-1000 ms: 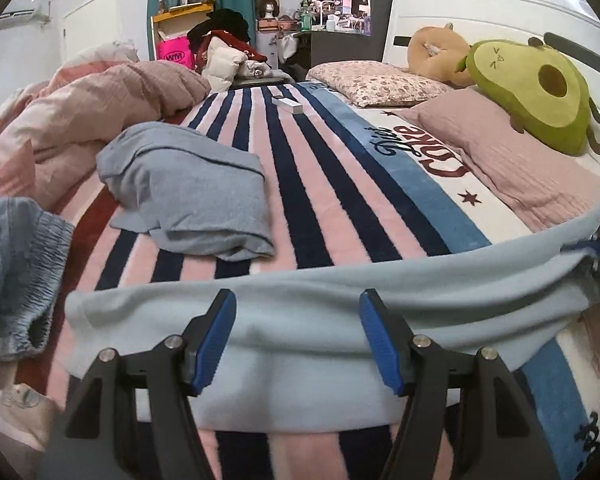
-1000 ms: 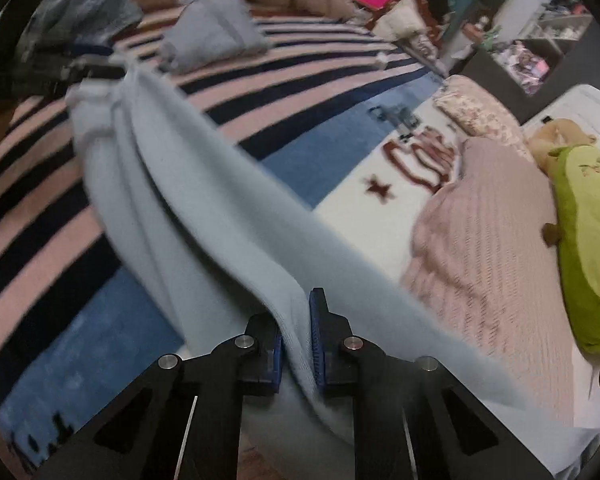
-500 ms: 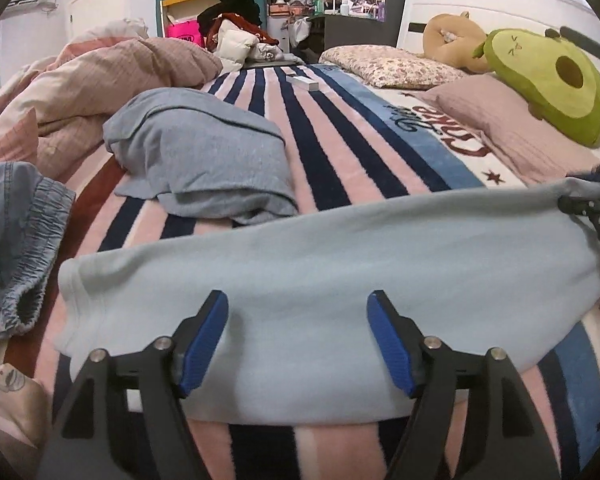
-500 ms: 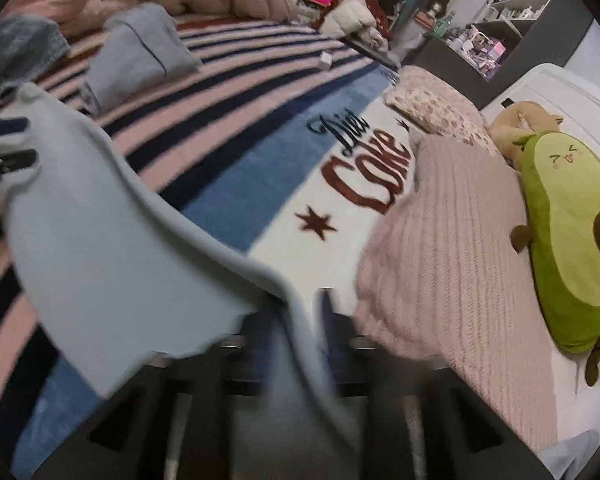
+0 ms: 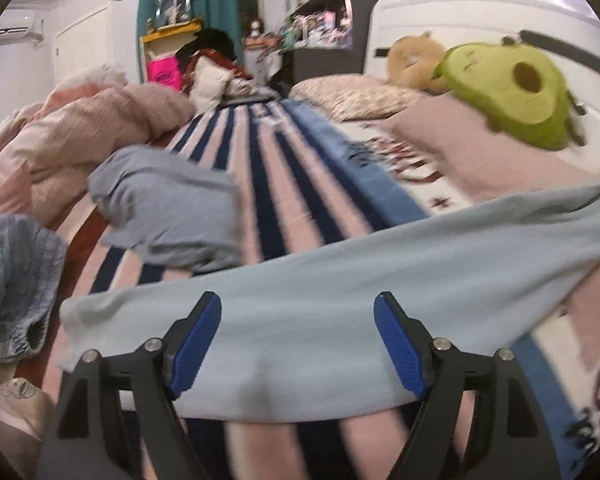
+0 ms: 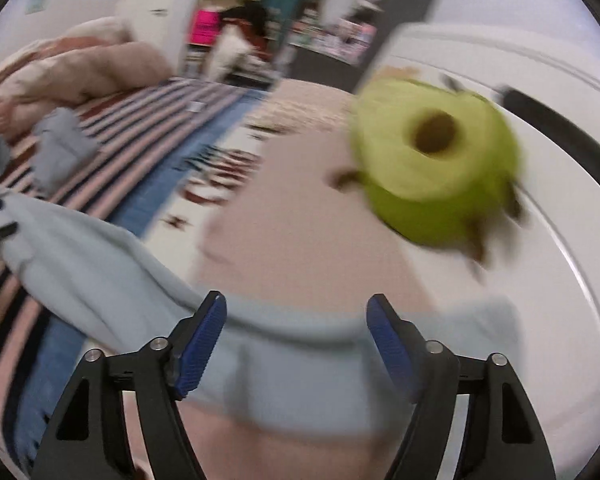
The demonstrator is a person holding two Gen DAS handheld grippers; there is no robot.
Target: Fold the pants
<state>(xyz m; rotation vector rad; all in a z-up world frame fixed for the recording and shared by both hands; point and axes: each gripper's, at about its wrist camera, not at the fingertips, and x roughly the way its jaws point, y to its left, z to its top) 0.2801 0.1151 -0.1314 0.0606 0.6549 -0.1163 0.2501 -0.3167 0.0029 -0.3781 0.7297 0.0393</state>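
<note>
A: What is being blurred?
B: The right view; the avocado toy [image 6: 436, 168] is being smeared.
A: And the pants [image 5: 340, 304]?
B: They are being shown spread pale blue across the lower frame on the bed [image 5: 271, 184], under the left gripper [image 5: 297, 344] and the right gripper [image 6: 295, 344], whose jaws are being opened clear of the cloth.

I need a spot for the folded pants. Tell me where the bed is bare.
Free: the striped blanket between the grey garment and the pink pillow, beyond the light blue pants. Crowded: the left edge, with the pink duvet and denim.
</note>
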